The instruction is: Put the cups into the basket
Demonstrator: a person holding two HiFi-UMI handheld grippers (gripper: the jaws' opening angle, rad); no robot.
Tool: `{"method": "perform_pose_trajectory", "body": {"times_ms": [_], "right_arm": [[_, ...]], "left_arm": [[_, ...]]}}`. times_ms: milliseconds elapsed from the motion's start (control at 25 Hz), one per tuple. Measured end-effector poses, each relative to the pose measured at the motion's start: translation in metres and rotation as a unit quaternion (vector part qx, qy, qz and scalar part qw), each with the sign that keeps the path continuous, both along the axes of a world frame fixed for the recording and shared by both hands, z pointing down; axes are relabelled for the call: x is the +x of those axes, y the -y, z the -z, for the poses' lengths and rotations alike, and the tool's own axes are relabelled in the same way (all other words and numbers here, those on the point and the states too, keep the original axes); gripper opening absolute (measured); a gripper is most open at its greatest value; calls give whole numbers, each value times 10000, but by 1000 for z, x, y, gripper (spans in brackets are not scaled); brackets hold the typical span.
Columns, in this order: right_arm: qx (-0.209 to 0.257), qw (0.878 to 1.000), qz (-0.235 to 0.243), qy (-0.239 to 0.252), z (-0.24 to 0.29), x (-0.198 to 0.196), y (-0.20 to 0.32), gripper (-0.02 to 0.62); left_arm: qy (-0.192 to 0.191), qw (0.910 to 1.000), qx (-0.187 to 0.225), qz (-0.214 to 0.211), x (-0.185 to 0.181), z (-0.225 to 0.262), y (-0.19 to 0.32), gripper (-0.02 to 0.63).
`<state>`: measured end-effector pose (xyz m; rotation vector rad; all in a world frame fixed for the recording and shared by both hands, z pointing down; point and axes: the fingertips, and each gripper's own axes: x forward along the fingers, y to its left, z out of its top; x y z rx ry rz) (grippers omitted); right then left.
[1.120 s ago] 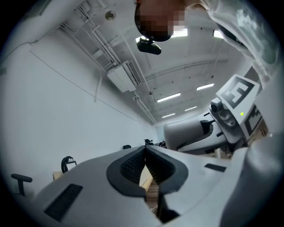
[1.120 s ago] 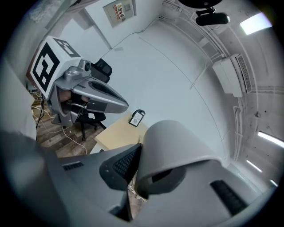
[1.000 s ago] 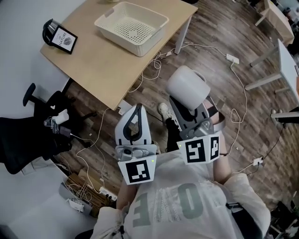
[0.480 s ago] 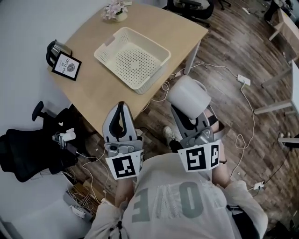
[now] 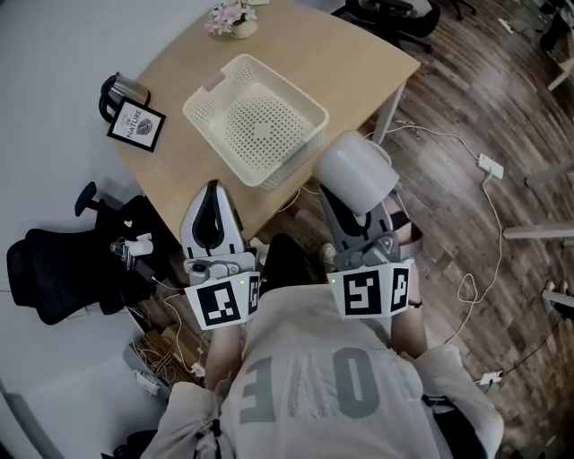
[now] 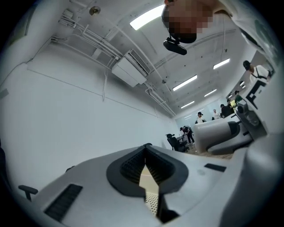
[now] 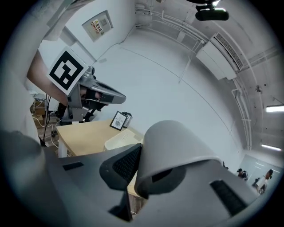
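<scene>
A white cup (image 5: 356,170) is clamped mouth-down between the jaws of my right gripper (image 5: 359,208), just off the near edge of the wooden table (image 5: 332,63). In the right gripper view the same cup (image 7: 173,148) fills the space between the dark pads (image 7: 126,165). The cream perforated basket (image 5: 256,121) sits on the table ahead and to the left of the cup, with nothing in it. My left gripper (image 5: 212,193) is shut with nothing in it, its tip over the table's near edge beside the basket. Its pads (image 6: 133,166) meet.
A framed picture (image 5: 136,125) and a dark kettle (image 5: 119,88) stand at the table's left edge, and a flower pot (image 5: 231,18) at the back. A black office chair (image 5: 63,269) is on the left. Cables (image 5: 448,143) trail over the wood floor.
Both grippers have come closer to the table and basket. The left gripper's tip now reaches the table edge. The cup stays held in the right gripper.
</scene>
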<state>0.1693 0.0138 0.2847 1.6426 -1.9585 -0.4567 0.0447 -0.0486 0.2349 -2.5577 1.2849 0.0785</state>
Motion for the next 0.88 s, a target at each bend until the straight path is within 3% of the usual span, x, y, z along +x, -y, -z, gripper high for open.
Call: {"method": "perform_pose_trajectory", "body": {"times_ms": [200, 720, 880], "right_arm": [[86, 9998, 149, 96, 3, 7, 22, 35], [-55, 9969, 628, -471, -5, -1, 115, 35], [-259, 9910, 1110, -696, -11, -10, 156, 35]], "left_arm": [[294, 9992, 49, 283, 2, 4, 17, 9], [-69, 9985, 134, 522, 8, -1, 103, 9], [-281, 9963, -2, 810, 3, -7, 139, 9]]}}
